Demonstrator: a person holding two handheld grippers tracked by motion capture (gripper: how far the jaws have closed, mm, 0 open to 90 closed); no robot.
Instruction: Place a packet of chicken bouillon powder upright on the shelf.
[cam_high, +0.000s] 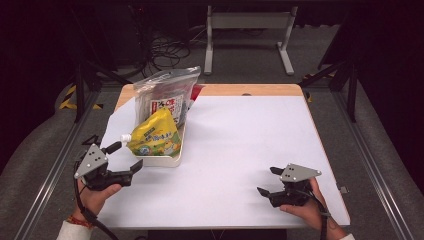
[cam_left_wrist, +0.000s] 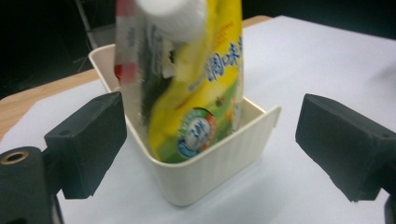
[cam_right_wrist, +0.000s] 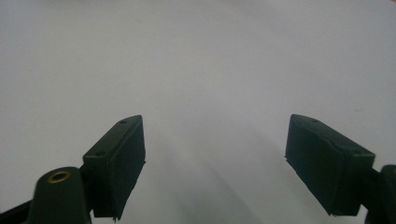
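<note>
One yellow pouch (cam_left_wrist: 196, 93) in cream bin (cam_left_wrist: 210, 168), just beyond left gripper (cam_high: 124, 156), jaws wide, empty.

Yellow pouch (cam_left_wrist: 201, 93) top cut off, white cap (cam_left_wrist: 170, 14) blurred.

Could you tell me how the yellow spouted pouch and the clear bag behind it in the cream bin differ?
The yellow pouch is opaque, bright yellow and green, with a white screw cap; the clear bag is see-through with a red-and-white label. The yellow pouch is shorter and leans toward the left claw; the clear bag stands taller behind it. Both sit upright in the cream bin.
</note>
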